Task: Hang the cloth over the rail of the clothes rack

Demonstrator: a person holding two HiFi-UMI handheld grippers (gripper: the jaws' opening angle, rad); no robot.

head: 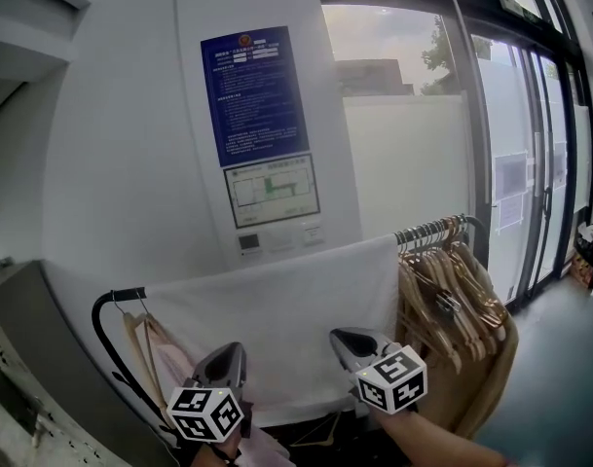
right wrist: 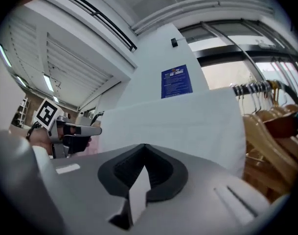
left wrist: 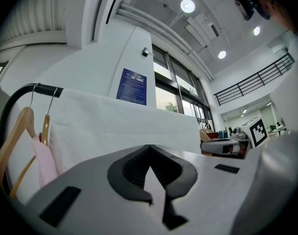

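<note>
A white cloth (head: 277, 309) hangs draped over the rail (head: 116, 298) of the clothes rack and covers most of its length. In the left gripper view the cloth (left wrist: 124, 126) fills the middle; in the right gripper view the cloth (right wrist: 188, 121) hangs just ahead. My left gripper (head: 233, 350) is low in front of the cloth's left part, jaws shut with nothing in them. My right gripper (head: 341, 338) is in front of the cloth's lower right part, also shut and empty. Neither gripper touches the cloth. Each gripper's own tips (left wrist: 149, 148) (right wrist: 144, 148) meet.
Several wooden hangers (head: 462, 290) crowd the rail's right end. A pink garment (head: 174, 363) on a hanger hangs at the left end beside the cloth. Behind stand a wall with a blue poster (head: 255, 95) and glass doors (head: 530, 163). A grey counter (head: 23, 358) sits at the left.
</note>
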